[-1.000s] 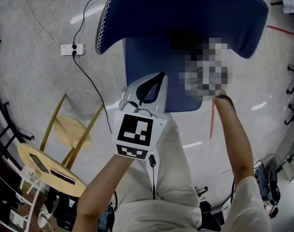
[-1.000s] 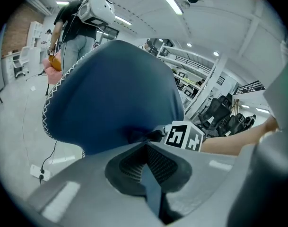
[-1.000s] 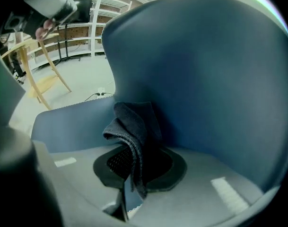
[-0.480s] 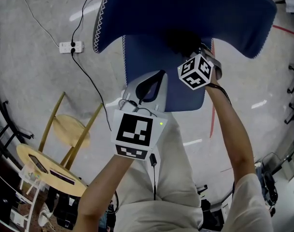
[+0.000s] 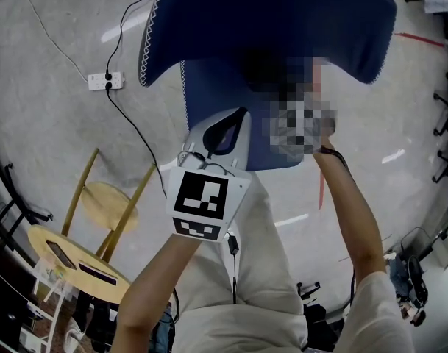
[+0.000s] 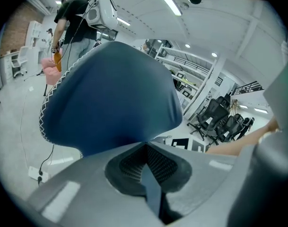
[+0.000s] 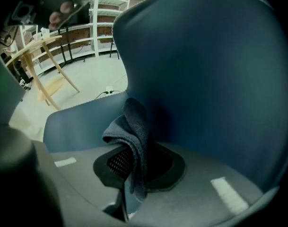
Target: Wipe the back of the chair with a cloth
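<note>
At the far left stands a round pale wooden table (image 5: 40,235), with a slanted-legged wooden stool (image 5: 109,203) beside it on the smooth grey floor (image 5: 47,123). A white power strip (image 5: 106,80) lies further up, and a thin black cable (image 5: 135,123) trails from it. The left gripper (image 5: 238,116), a grey plastic body carrying a cube (image 5: 201,197) printed with black-and-white square markers, has its ribbed jaws pressed together with nothing seen between them, and its tip is at the chair's edge. The chair (image 5: 268,20) is upholstered in matte blue fabric with a broad, rounded, curving back and white zigzag stitching (image 5: 151,35) along its rim. To the right, the right gripper (image 7: 136,160) is clamped on a bunched dark grey cloth (image 7: 134,126) of nubby, towel-like weave, which is held against the inner face of the chair back.
</note>
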